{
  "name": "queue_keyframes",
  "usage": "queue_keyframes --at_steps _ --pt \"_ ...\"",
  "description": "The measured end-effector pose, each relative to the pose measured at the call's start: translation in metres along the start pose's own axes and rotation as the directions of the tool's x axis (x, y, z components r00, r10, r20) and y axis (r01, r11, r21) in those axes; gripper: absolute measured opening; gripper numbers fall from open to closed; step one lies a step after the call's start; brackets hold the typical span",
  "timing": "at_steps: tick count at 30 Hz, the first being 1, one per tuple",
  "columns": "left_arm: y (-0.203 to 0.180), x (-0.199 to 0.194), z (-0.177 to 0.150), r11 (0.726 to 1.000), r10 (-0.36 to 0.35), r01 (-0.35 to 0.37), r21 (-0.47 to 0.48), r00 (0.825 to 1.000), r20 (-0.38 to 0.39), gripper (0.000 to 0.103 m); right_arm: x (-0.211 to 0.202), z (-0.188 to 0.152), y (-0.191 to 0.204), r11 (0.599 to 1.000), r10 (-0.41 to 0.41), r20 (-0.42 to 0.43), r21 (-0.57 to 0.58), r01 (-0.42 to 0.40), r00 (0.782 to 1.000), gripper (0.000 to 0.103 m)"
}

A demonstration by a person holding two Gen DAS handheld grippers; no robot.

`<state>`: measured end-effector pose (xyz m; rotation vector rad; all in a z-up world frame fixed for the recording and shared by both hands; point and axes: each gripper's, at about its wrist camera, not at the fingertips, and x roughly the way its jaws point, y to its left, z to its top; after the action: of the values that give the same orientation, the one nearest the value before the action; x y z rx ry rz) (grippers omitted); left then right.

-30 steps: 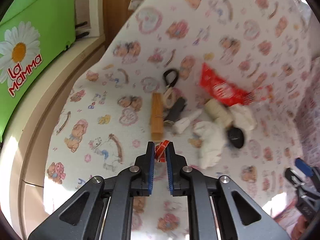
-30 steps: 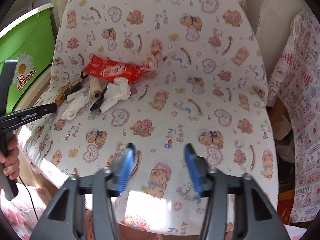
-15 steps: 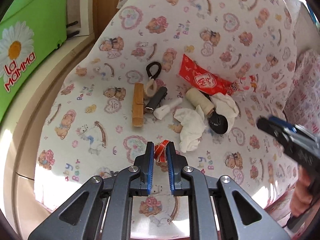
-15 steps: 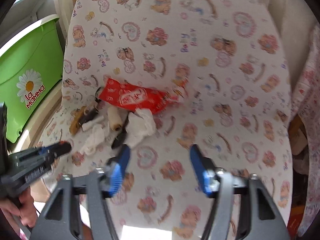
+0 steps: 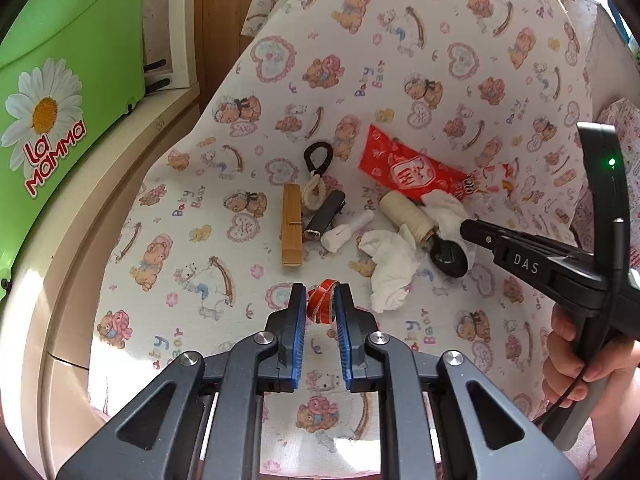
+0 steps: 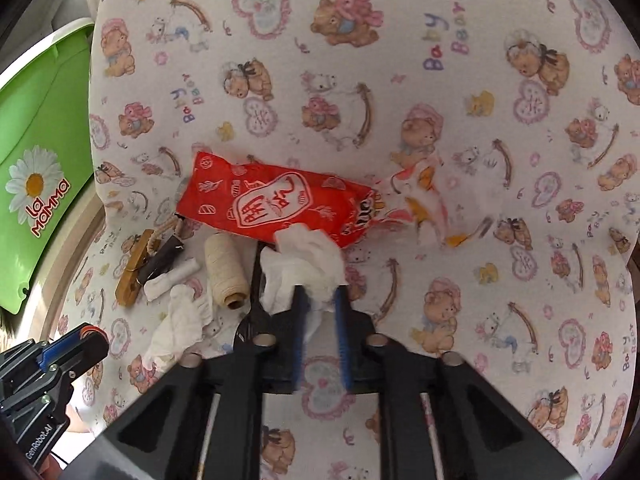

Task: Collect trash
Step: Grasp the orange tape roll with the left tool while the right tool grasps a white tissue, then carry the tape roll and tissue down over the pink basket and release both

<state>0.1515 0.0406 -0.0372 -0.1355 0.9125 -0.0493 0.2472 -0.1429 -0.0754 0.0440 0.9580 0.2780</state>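
My left gripper (image 5: 320, 300) holds a small crumpled red scrap (image 5: 321, 302) tight between its blue pads, just above the teddy-bear cloth (image 5: 360, 60). My right gripper (image 6: 320, 300) sits at the white tissue (image 6: 304, 264), and its jaws are closing on it. The tissue's lower edge is pinched between the pads.

The rest of the trash lies in a little heap on the cloth. The big red snack wrapper (image 6: 272, 204) lies just behind the tissue and touches it. A spool of cream thread (image 6: 225, 268) lies just beside the tissue, with something black (image 5: 448, 258) under it that I cannot name. A second white tissue (image 5: 390, 270) lies near the spool. Further over are a small white roll (image 5: 346, 232), a dark tube (image 5: 325, 216), a wooden clothespin (image 5: 291, 230) and a loop of black and cream cord (image 5: 316, 176). The spool and the wrapper crowd my right gripper closely.

A green box with a daisy on it (image 5: 60, 100) stands past the cloth's edge, by a beige ledge (image 5: 80, 220). The cloth has lots of bare room on the far side of the wrapper and in front of my left gripper. A hand (image 5: 576, 364) holds the right gripper's handle.
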Motion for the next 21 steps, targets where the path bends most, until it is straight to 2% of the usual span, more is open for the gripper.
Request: queue_keyframes --at_steps 4,6,8,12,15,18,21 --pt "0.0 -0.009 0.002 1.0 0.003 -0.003 0.003 0.999 0.035 0.014 -0.018 -0.003 -0.008 0.999 0.017 0.051 0.028 -0.018 0.999 0.008" --pt "0.002 -0.013 0.001 0.998 0.065 -0.064 -0.012 0.996 0.06 0.014 -0.03 -0.006 -0.012 0.999 0.028 0.064 0.033 -0.03 0.998 0.008" --pt "0.002 -0.016 -0.001 0.996 0.085 -0.084 -0.01 0.994 0.071 0.014 -0.041 -0.009 -0.014 0.999 0.033 0.075 0.023 -0.035 0.997 0.007" --pt "0.005 -0.021 -0.003 0.999 0.01 -0.007 -0.043 0.998 0.06 0.014 -0.062 -0.018 -0.02 1.0 0.025 0.092 0.008 -0.026 0.995 0.008" --pt "-0.001 -0.028 -0.012 1.0 0.007 -0.006 -0.022 0.999 0.053 0.014 -0.077 -0.031 -0.032 0.998 0.036 0.071 0.057 -0.04 0.997 0.008" --pt "-0.005 -0.031 -0.023 1.0 0.024 -0.023 -0.019 0.999 0.046 0.014 -0.097 -0.046 -0.036 0.998 0.036 0.079 0.054 -0.04 0.996 0.008" --pt "-0.008 -0.04 -0.028 0.997 -0.036 0.039 -0.059 0.998 0.051 0.014 -0.116 -0.057 -0.035 0.998 0.049 0.105 0.025 -0.051 0.993 0.008"
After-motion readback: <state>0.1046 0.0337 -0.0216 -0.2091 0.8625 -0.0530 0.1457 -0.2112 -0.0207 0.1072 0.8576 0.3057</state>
